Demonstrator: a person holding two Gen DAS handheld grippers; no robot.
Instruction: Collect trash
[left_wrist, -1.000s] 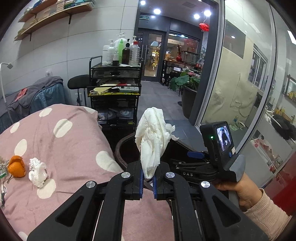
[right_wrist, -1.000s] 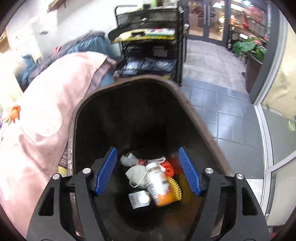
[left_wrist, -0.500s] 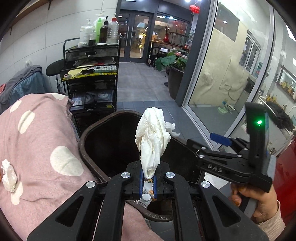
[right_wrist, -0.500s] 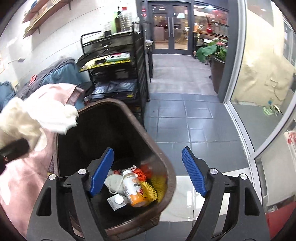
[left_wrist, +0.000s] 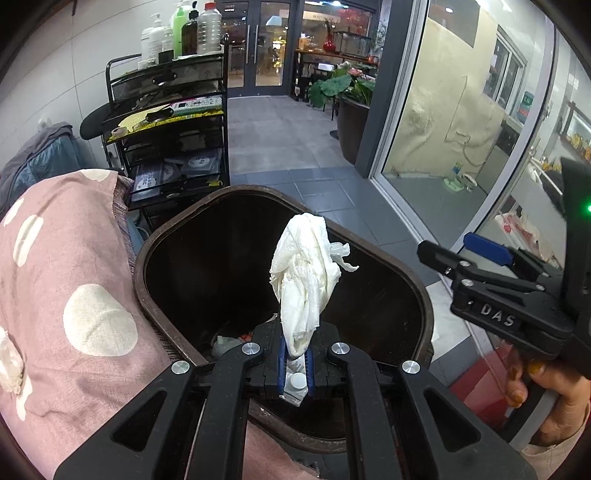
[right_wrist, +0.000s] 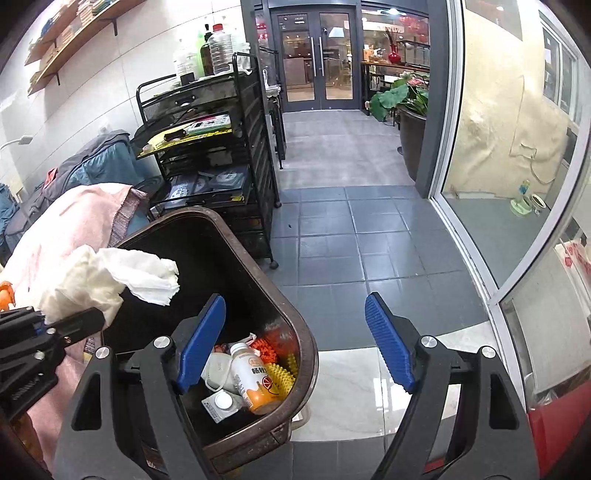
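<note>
My left gripper (left_wrist: 295, 363) has its jaws pinched narrow on a crumpled white tissue (left_wrist: 304, 280), which stands up out of the blue pads and hangs over the open mouth of the brown bin (left_wrist: 147, 243). From the right wrist view I see the same tissue (right_wrist: 110, 277) at the left edge, above the bin's near left rim (right_wrist: 306, 332).

My right gripper (right_wrist: 295, 343) is wide apart with nothing between the pads; its left finger sits over the bin's opening and its right finger over the floor (right_wrist: 351, 240) beside it (a hand (left_wrist: 543, 398) on its handle shows at the right of the left view).

Down in the bin I can make out an orange-and-white bottle (right_wrist: 255, 376), a small white carton (right_wrist: 221, 404), a mask (right_wrist: 218, 371) and something yellow and spiky (right_wrist: 282, 376).

Left of the bin lies a pink cloth with pale dots (left_wrist: 74, 277), touching the rim. Another white wad (left_wrist: 9, 363) rests on it at the far left. A black rack (right_wrist: 221, 155) stands behind the bin.
</note>
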